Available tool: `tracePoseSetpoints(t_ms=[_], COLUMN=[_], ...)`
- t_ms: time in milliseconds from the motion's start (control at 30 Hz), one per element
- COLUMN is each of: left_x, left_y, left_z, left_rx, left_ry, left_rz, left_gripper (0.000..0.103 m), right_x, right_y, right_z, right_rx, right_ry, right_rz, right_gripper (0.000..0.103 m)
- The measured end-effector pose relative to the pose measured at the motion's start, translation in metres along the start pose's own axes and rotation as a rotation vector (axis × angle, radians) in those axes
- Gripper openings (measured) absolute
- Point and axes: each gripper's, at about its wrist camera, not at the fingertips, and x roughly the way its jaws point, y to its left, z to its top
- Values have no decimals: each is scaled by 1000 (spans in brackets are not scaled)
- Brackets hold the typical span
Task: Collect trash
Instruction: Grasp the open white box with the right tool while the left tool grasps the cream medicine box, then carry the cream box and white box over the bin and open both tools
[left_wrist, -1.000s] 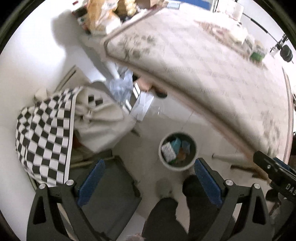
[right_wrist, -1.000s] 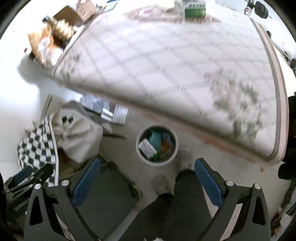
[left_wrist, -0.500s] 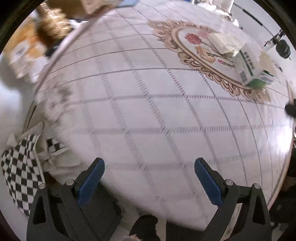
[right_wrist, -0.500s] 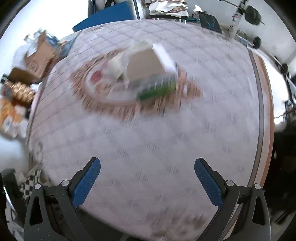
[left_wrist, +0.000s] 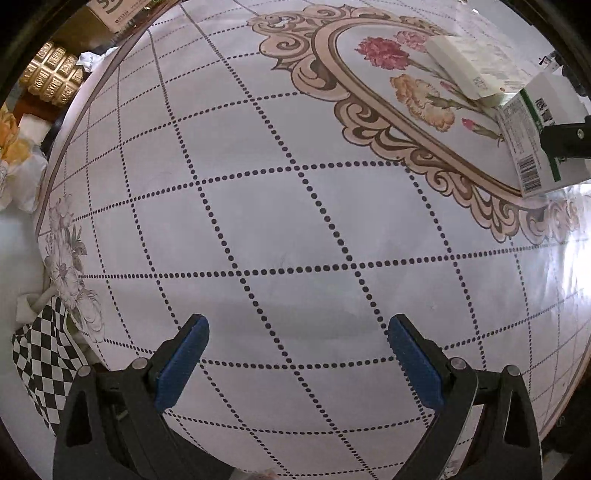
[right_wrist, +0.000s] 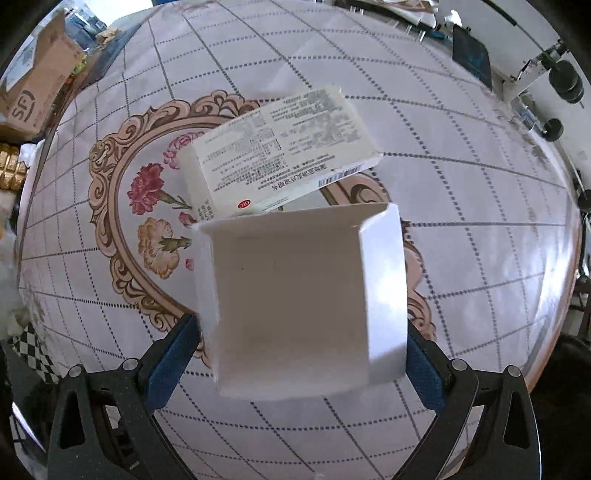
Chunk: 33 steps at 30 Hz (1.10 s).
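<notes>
Where both faced the floor bin earlier, right claw (right_wrist: 303, 354) now straddles the open carton (right_wrist: 306, 299); left claw (left_wrist: 297, 363) gapes empty.

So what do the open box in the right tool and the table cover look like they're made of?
The open white box looks like thin matte paperboard: sharp creases and folded flaps. The table cover seems to be glossy plastic, perhaps vinyl, with window glare on its printed pattern.
</notes>
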Motion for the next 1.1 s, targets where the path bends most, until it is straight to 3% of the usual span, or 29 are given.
tracePoseSetpoints(t_ms=[67,267,400,533,733,833,1100], left_x=[1,-3,-19,-37,-51,-47,-26], left_y=[-1,-28,-68,-125,-213,-241,-258], left_z=[1,29,59,100,165,190,214], left_rx=[11,85,204,401,740,843,941], left_ry=[6,2,-45,-109,-190,-174,-72], left_rz=[6,13,13,26,150,180,187], left_gripper=[99,99,99,99,99,99,98], right_x=[1,-17,-25,-22,-20,-15,-13], right_y=[-4,-60,-136,-193,-230,-239,-236], right_z=[1,-12,-32,-45,-41,-34,-12], right_rx=[3,118,311,450,515,530,533], right_ry=[-4,-31,-39,-7,5,14,10], right_rz=[-5,14,-33,-44,-65,-73,-81], right_gripper=[89,88,88,88,88,88,88])
